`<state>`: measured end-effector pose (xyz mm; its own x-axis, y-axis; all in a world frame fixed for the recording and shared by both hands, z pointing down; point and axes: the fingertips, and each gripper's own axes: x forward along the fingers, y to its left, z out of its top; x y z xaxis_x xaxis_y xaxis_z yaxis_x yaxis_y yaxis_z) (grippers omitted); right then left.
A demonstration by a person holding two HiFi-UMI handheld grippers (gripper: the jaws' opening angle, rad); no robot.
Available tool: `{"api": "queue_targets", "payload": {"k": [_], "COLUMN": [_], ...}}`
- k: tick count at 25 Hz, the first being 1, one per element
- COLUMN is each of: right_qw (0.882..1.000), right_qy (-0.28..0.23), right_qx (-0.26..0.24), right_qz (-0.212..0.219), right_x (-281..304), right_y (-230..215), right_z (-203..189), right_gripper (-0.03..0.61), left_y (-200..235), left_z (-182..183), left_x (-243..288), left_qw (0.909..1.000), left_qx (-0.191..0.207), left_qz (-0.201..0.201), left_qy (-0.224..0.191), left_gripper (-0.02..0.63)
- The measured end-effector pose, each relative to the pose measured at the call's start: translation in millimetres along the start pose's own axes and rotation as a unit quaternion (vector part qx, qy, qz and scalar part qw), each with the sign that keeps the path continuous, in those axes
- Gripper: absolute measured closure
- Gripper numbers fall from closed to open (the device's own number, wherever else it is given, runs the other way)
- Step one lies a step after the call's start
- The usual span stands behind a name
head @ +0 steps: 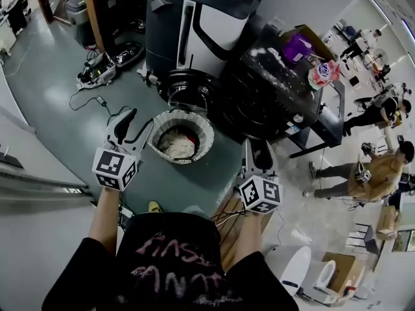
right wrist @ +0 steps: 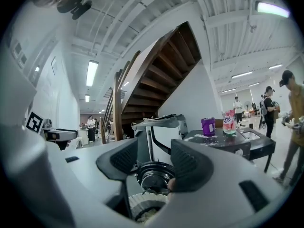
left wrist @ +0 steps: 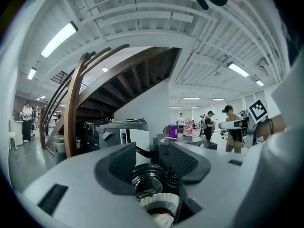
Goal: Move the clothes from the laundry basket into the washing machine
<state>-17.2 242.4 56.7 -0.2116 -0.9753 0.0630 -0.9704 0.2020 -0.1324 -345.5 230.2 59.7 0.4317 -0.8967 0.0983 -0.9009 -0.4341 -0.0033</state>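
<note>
- White ribbed laundry basket (head: 207, 131) stands on the floor just before the washing machine (head: 194, 31), with the clothes (head: 175, 141) lying inside it.
- Both bare forearms reach forward from black sleeves, one on either side of the basket.
- Left gripper (head: 126, 123) is held roughly level just beside the basket's left rim, jaws apart with nothing between them.
- Right gripper (head: 259, 153) points level near the right rim, jaws apart and empty.
</note>
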Motion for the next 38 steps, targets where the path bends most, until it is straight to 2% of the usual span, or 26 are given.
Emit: {"api": "queue_targets", "payload": {"k": [4, 8, 16, 26, 32, 38], "right_qw": [1.000, 1.000, 0.999, 0.993, 0.987, 0.982], "right_qy": [0.010, 0.015, 0.028, 0.090, 0.128, 0.160], "right_qx": [0.005, 0.010, 0.034, 0.059, 0.069, 0.070], "right_qz": [0.004, 0.008, 0.008, 0.051, 0.068, 0.066], "right_x": [17.3, 40.3, 105.1, 201.9, 233.5, 253.3], "right_y": [17.4, 16.2, -30.4, -96.7, -105.0, -97.8], "right_z": [-10.9, -16.9, -39.7, -85.5, -114.4, -151.3], "right_gripper": [0.356, 0.356, 0.357, 0.360, 0.360, 0.360], "left_y": [16.6, 27.8, 32.2, 31.5, 39.4, 55.3], "left_z": [-11.1, -24.7, -44.0, -72.2, -92.3, -129.8], "left_x": [-2.2, 10.4, 86.2, 191.7, 216.0, 233.6], "left_qw": [1.0000, 0.9996, 0.9981, 0.9938, 0.9897, 0.9862], "left_qx": [-0.004, -0.006, -0.010, -0.032, -0.039, -0.050], "left_qz": [-0.001, 0.000, -0.001, 0.027, 0.037, 0.018], "left_qy": [0.008, 0.027, 0.060, 0.103, 0.133, 0.157], "left_gripper": [0.400, 0.400, 0.400, 0.400, 0.400, 0.400]}}
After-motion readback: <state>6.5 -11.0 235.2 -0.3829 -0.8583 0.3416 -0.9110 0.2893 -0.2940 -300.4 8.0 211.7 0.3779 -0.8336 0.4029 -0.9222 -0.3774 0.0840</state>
